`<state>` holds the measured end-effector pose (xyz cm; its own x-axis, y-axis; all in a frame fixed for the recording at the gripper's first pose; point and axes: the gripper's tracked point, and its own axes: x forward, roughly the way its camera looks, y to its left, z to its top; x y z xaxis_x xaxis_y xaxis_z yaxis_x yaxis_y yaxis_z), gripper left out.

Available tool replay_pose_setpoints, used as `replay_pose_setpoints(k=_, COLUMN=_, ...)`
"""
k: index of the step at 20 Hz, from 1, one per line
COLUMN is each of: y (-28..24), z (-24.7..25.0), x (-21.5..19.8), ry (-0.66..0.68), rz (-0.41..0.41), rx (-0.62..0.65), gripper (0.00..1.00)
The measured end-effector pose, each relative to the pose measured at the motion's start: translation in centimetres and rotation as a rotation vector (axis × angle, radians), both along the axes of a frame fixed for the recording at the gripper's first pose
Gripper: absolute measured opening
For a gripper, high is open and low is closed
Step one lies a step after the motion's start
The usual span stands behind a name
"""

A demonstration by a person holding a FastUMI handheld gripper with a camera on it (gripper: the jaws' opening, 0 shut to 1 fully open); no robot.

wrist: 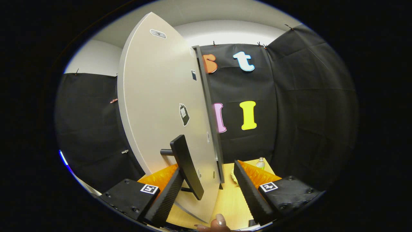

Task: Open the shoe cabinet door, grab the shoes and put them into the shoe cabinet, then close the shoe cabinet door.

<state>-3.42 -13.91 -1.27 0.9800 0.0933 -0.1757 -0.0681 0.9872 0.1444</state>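
Observation:
The shoe cabinet door (161, 106), a pale grey panel, stands swung out and I see it at a sharp angle, its dark edge (210, 109) facing me. Its black bar handle (186, 167) sticks out from the panel on two short posts. My gripper (208, 169) is open and wide. The handle and the door's lower edge lie between the fingers, the handle right against the left finger's tip (175, 180). The right finger (248, 187) stands apart from the door.
A light wooden surface (230, 199) runs under the door. On it, beyond the right finger, stand a small clear bottle (260, 163) and a yellowish object (234, 177). A person's fingertips (220, 220) show just below the fingers. Black cloth walls close in behind.

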Motion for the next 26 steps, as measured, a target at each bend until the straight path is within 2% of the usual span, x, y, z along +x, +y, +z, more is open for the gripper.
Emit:
replay_pose_setpoints(k=11, y=10.7, z=-0.5, x=2.9, ry=-0.024, rz=-0.056, rx=-0.024, gripper=0.98)
replay_pose_setpoints(k=26, y=22.0, z=-1.4, x=11.1, ry=-0.084, rz=-0.128, rx=-0.122, gripper=0.99)
